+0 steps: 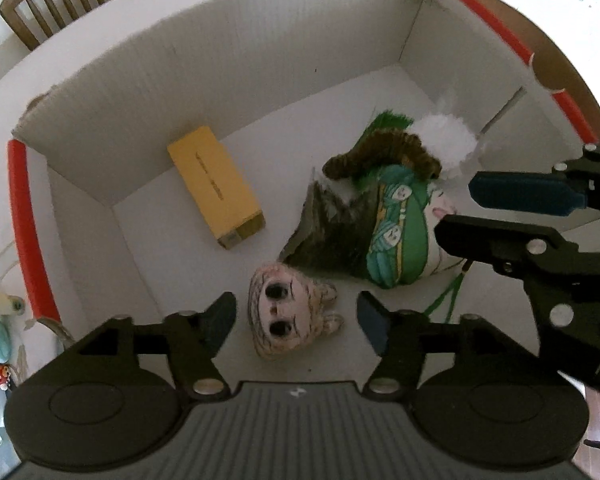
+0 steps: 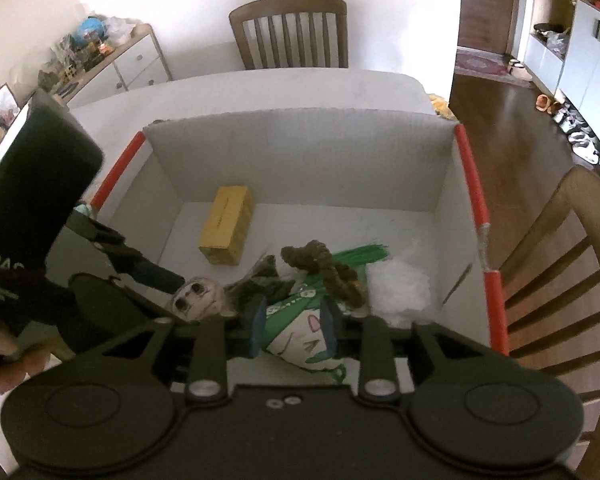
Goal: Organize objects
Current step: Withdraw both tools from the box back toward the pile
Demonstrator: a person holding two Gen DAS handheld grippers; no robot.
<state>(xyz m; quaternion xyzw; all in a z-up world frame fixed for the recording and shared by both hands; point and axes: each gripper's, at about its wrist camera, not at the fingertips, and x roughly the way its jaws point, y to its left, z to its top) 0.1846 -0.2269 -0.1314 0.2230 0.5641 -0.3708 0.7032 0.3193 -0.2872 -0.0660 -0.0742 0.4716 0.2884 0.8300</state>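
Both grippers reach down into a white cardboard box (image 1: 220, 64) with red-edged rims. The left gripper (image 1: 296, 320) stands apart around a small doll head (image 1: 284, 316) lying on the box floor, pads clear of it. The right gripper (image 2: 294, 326) straddles a green printed cushion (image 2: 300, 320), jaws slightly parted; contact is unclear. A yellow box (image 1: 216, 186) lies near the far wall.

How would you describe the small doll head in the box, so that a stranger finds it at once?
Look inside the white cardboard box with red edges. On its floor, nearer than the yellow carton and beside the green printed plush, lies the doll head. It alone is a pale face with two big dark eyes.
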